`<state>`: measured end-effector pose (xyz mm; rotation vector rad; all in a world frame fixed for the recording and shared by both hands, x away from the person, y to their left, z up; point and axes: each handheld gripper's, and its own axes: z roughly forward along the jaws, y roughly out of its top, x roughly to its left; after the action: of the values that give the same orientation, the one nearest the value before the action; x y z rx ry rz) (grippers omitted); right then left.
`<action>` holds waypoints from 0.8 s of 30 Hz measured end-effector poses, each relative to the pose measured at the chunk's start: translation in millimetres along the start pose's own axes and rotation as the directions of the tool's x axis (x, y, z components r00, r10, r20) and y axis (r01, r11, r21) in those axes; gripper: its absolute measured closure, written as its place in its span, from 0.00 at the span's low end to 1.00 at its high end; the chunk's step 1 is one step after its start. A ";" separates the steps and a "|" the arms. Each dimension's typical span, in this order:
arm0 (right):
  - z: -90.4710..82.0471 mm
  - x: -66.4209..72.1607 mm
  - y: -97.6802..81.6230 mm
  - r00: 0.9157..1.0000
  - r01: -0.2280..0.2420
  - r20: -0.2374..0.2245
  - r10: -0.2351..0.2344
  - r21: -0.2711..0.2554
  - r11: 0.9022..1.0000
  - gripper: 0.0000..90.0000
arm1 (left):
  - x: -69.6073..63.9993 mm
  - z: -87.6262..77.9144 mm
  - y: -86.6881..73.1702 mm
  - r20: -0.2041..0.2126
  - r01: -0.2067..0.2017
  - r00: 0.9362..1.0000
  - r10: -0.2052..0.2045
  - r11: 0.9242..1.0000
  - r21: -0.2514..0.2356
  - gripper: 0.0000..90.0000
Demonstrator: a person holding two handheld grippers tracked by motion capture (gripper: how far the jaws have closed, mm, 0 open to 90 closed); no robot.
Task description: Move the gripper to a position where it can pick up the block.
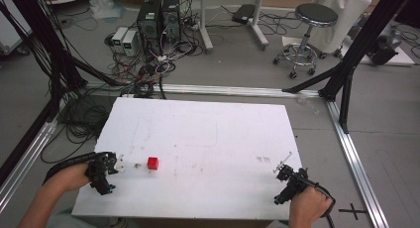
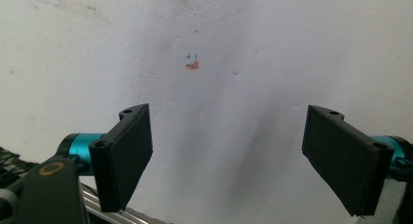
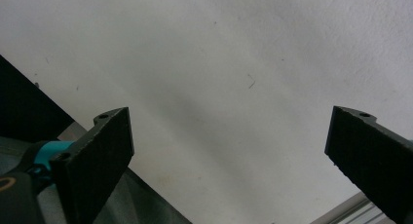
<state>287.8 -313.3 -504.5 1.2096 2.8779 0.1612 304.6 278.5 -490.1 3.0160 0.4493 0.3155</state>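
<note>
- Bench [image 1: 223, 134]: white rectangular board, lightly scuffed and marked, standing on a grey floor inside a black and aluminium frame.
- Red cube [image 1: 153, 163]: small, sitting on the bench near its left edge and toward the near side; nothing touches it.
- Left tool [image 1: 110, 169]: held in the person's left hand [image 1: 74, 176] at the bench's near-left corner, jaws pointing toward the red cube and stopping short of it. In the left gripper view [image 2: 226, 156] the two black jaws stand wide apart with bare white bench between them; nothing is gripped.
- Small marks [image 2: 193, 63]: a red smudge with blue flecks on the bench surface, ahead of the left tool's jaws.
- Right tool [image 1: 283, 169]: held in the person's right hand [image 1: 308, 205] at the bench's near-right corner, well apart from the red cube. In the right gripper view [image 3: 229, 156] its jaws are spread wide over plain white bench, holding nothing; the bench's edge and an aluminium rail show beneath them.
- Round black stool [image 1: 309, 20]: on a chrome wheeled base, on the floor beyond the bench's far-right corner.
- Two computer towers [image 1: 159, 17]: on the floor beyond the far-left corner, amid tangled cables.
</note>
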 end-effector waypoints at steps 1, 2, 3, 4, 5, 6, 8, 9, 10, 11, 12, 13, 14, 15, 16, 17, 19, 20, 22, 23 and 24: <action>0.0 0.0 0.0 1.000 0.000 0.000 0.000 0.000 1.000 0.03 | 1.8 0.0 1.5 0.007 -0.013 1.000 0.013 1.000 0.007 0.21; -0.5 -0.4 -0.6 1.000 -0.001 0.002 0.001 0.001 1.000 0.03 | 3.7 -0.3 3.0 0.009 -0.032 0.999 0.032 0.999 0.012 0.21; -0.5 -0.4 -0.6 1.000 -0.001 0.002 0.001 0.001 1.000 0.03 | 5.1 -0.1 4.2 0.009 -0.044 0.999 0.044 0.999 0.004 0.21; 0.0 -0.4 -0.9 1.000 -0.003 0.001 0.003 -0.004 1.000 0.03 | 6.8 -0.4 5.6 0.014 -0.064 0.998 0.064 0.998 0.006 0.21; 0.0 -0.4 -0.9 1.000 -0.003 0.001 0.003 -0.004 1.000 0.03 | 8.5 -0.3 6.9 0.019 -0.086 0.996 0.086 0.996 0.006 0.21; 0.0 -0.5 -0.8 1.000 0.000 0.001 0.000 -0.002 1.000 0.03 | 9.5 -0.4 8.3 0.025 -0.099 0.995 0.099 0.995 0.010 0.21; 0.2 -0.1 -0.4 1.000 -0.004 -0.002 0.004 -0.001 1.000 0.03 | 12.2 -0.5 11.1 0.033 -0.134 0.990 0.134 0.991 0.017 0.21; 0.2 -0.2 -0.2 1.000 -0.001 -0.002 0.001 0.000 1.000 0.03 | 13.5 -0.7 12.7 0.033 -0.149 0.988 0.148 0.989 0.019 0.21; 0.2 -0.6 -0.1 1.000 0.004 -0.003 -0.004 -0.001 1.000 0.03 | 15.2 -0.9 14.3 0.037 -0.165 0.986 0.165 0.986 0.022 0.21; 0.2 -0.4 0.0 1.000 0.003 -0.002 -0.003 -0.002 1.000 0.03 | 16.6 -1.2 16.0 0.040 -0.171 0.985 0.170 0.985 0.025 0.21; 0.3 -0.5 0.2 1.000 0.003 -0.003 -0.003 -0.002 1.000 0.03 | 18.2 -1.3 17.7 0.044 -0.177 0.983 0.176 0.984 0.028 0.21; 0.3 -0.5 0.2 1.000 0.003 -0.003 -0.003 -0.002 1.000 0.03 | 19.3 -1.2 19.3 0.046 -0.180 0.983 0.179 0.983 0.027 0.21; 0.5 -0.5 0.3 1.000 0.001 -0.006 -0.001 -0.001 1.000 0.03 | 21.2 -1.4 21.6 0.050 -0.194 0.980 0.193 0.981 0.029 0.21; 0.5 -0.6 0.2 1.000 0.001 -0.005 -0.001 -0.001 1.000 0.03 | 22.3 -1.4 23.0 0.051 -0.202 0.978 0.200 0.979 0.028 0.21; 0.5 -0.6 0.2 1.000 0.001 -0.005 -0.001 -0.001 1.000 0.03 | 23.4 -1.5 24.7 0.053 -0.202 0.978 0.200 0.979 0.028 0.21; 0.6 -0.7 0.2 1.000 0.001 -0.006 -0.001 -0.002 1.000 0.03 | 24.9 -1.8 26.4 0.057 -0.207 0.977 0.205 0.978 0.032 0.21; 0.7 -0.4 0.7 1.000 0.005 -0.006 -0.005 -0.002 1.000 0.03 | 27.0 -2.4 29.7 0.053 -0.222 0.974 0.220 0.975 0.035 0.21; 0.9 -0.2 1.1 1.000 0.007 -0.007 -0.007 -0.005 1.000 0.03 | 28.1 -2.5 31.7 0.059 -0.222 0.974 0.219 0.974 0.036 0.21; 0.5 0.3 1.8 1.000 0.005 -0.006 -0.005 -0.002 1.000 0.03 | 29.7 -2.8 35.7 0.067 -0.237 0.970 0.235 0.971 0.035 0.21; 0.6 0.3 1.9 1.000 0.006 -0.006 -0.006 -0.004 1.000 0.03 | 30.1 -3.0 37.7 0.066 -0.238 0.970 0.236 0.971 0.032 0.21; 0.6 0.4 1.9 1.000 0.006 -0.007 -0.006 -0.004 1.000 0.03 | 31.1 -3.6 40.2 0.076 -0.242 0.968 0.239 0.970 0.036 0.21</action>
<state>288.9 -311.7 -504.9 1.2026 2.8849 0.1715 344.2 249.5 -476.5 3.1161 0.0839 0.2142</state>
